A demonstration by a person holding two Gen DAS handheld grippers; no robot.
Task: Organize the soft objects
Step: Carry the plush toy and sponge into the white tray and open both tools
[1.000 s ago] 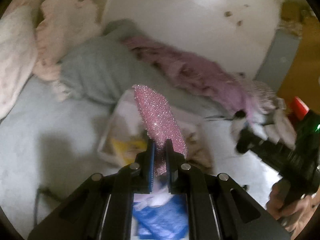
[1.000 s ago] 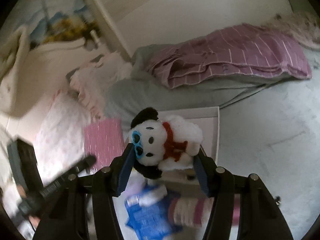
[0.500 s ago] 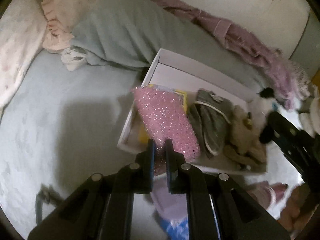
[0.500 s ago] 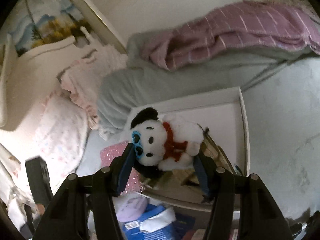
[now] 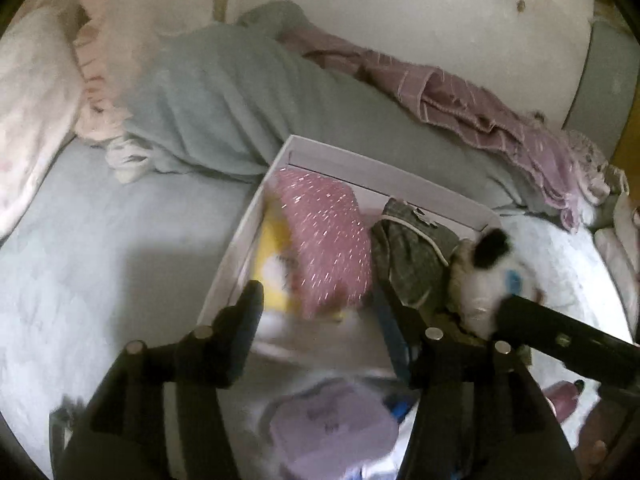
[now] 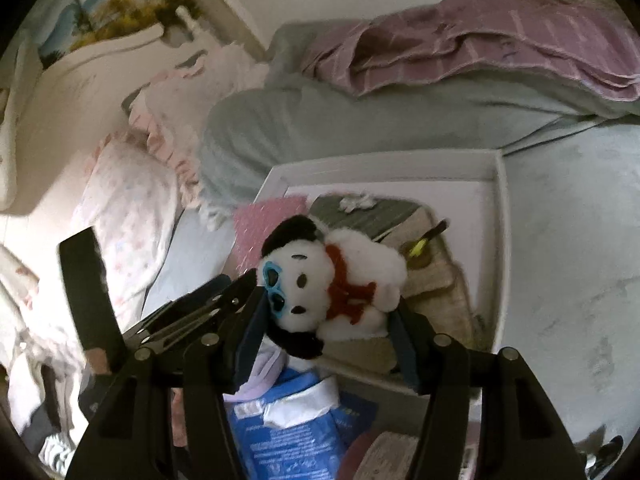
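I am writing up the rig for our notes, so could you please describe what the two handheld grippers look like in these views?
Both are matte black. The left gripper and the right gripper each have two angular fingers with blue pads on the inner faces, and round silver bolt heads along the finger bases. No cables or printed markings show. A bit of the person's hand shows at the frame's edge; no sleeve is clearly visible.

Pale blue bed [image 5: 100, 240], white wall [image 5: 400, 12], white headboard [image 6: 88, 76], landscape picture [image 6: 116, 20], dim indoor light
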